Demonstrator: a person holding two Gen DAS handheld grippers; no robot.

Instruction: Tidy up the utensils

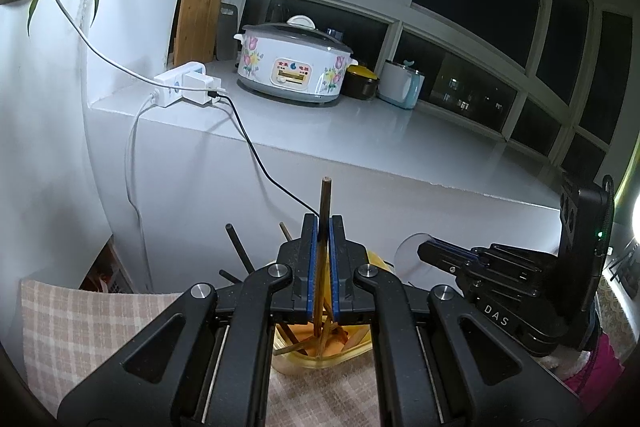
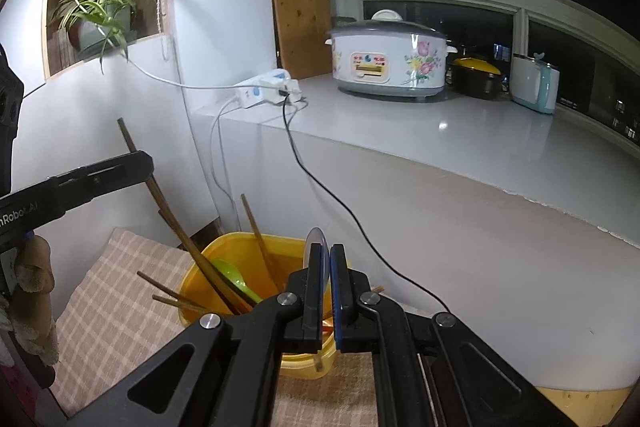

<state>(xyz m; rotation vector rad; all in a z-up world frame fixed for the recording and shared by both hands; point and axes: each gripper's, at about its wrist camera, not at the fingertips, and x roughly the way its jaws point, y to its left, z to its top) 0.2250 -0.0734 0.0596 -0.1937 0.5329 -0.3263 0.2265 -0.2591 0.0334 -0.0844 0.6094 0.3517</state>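
Observation:
My left gripper (image 1: 324, 227) is shut on a brown wooden chopstick (image 1: 325, 201) that stands upright, its lower end inside the yellow plastic container (image 1: 320, 357). My right gripper (image 2: 326, 255) is shut on a clear plastic spoon (image 2: 316, 241), held over the same yellow container (image 2: 224, 247). The container holds several wooden chopsticks (image 2: 256, 227) and a green spoon (image 2: 232, 277). The right gripper also shows in the left wrist view (image 1: 430, 251), with the clear spoon's bowl (image 1: 410, 247) beside it. The left gripper's finger (image 2: 116, 171) shows in the right wrist view, around the tall chopstick (image 2: 132, 143).
The container stands on a checked cloth (image 2: 108, 311). Behind is a white ledge (image 2: 440, 131) with a flowered rice cooker (image 2: 390, 61), a yellow-lidded pot (image 2: 476, 75), a white canister (image 2: 534, 87), a power strip (image 2: 264, 91) with trailing cables, and a wooden board (image 2: 300, 15). A plant (image 2: 100, 11) sits in a wall niche.

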